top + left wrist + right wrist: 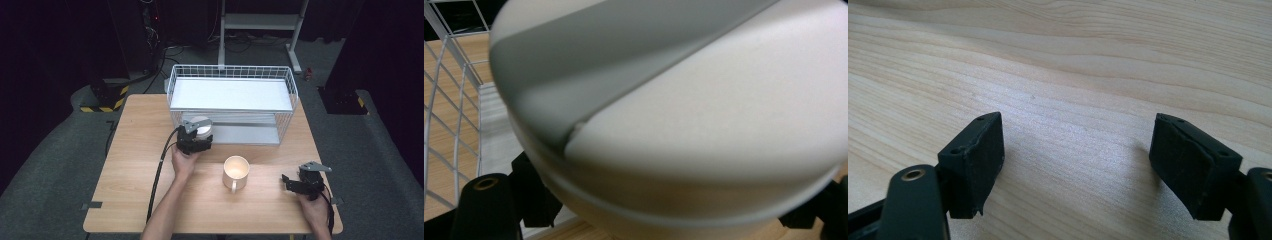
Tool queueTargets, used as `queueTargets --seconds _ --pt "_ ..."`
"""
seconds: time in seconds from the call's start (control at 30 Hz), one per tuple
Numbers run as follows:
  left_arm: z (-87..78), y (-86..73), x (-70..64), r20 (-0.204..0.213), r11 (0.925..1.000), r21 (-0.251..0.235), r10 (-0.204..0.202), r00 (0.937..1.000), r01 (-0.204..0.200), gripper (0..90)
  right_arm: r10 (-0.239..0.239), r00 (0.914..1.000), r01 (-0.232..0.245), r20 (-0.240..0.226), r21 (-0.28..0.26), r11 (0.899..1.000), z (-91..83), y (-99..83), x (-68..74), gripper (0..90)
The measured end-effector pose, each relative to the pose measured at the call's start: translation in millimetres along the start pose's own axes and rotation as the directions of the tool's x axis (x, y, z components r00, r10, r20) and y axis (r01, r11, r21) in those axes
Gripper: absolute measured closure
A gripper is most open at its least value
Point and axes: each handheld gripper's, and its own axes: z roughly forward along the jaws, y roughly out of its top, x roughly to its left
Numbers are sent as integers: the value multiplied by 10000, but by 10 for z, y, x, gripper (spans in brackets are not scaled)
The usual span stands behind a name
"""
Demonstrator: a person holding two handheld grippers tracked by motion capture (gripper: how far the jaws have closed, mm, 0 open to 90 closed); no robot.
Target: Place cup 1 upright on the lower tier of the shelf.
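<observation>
A white round cup (202,125) is held at the front left of the white wire rack (232,71), level with its lower shelf (247,135). My left gripper (195,139) is shut on it. In the left gripper view the cup (704,115) bulges very close between the two black jaws, my left gripper (669,212) clamping its sides, and the rack's wires (454,115) run along the left. A white mug (236,171) with a handle stands upright mid-table. My right gripper (291,183) rests near the front right, open and holding nothing (1075,165) over bare wood.
The two-tier rack takes up the back of the wooden table (135,165). A black cable (157,175) trails from the left gripper toward the front edge. Dark floor, a metal stand (260,22) and hazard-striped bases (107,97) lie beyond the table.
</observation>
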Motion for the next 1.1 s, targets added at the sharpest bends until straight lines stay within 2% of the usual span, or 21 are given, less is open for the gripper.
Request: queueTargets --seconds 0.17,0.27,0.47,0.5,0.73,0.77,0.83,1.1 --pt "44 28 -8 -92 9998 132 145 9999 -144 194 0 10000 0 1 -2 10000 0 0 0 222" --pt "100 47 -5 -27 9997 214 94 10000 -94 194 -2 10000 2 -2 -1 10000 0 0 0 222" --pt "121 47 28 -187 9999 134 -19 9998 21 194 -3 10000 3 0 0 10000 0 0 0 222" --pt "129 45 37 -98 9999 94 -121 9999 122 194 0 10000 0 0 -1 10000 0 0 0 221" --pt "173 43 21 -194 9999 -105 -127 9997 125 194 0 10000 0 0 -3 10000 0 0 0 222" --pt "185 55 13 -297 10000 -29 82 9995 -83 194 -4 10000 4 1 -2 10000 0 0 0 221" --pt "196 58 8 -264 10000 -37 -21 9996 20 194 -1 10000 1 1 -1 10000 0 0 0 222" --pt "268 97 23 -502 9999 -102 -20 9987 15 194 -5 10000 5 2 -1 10000 0 0 0 222"
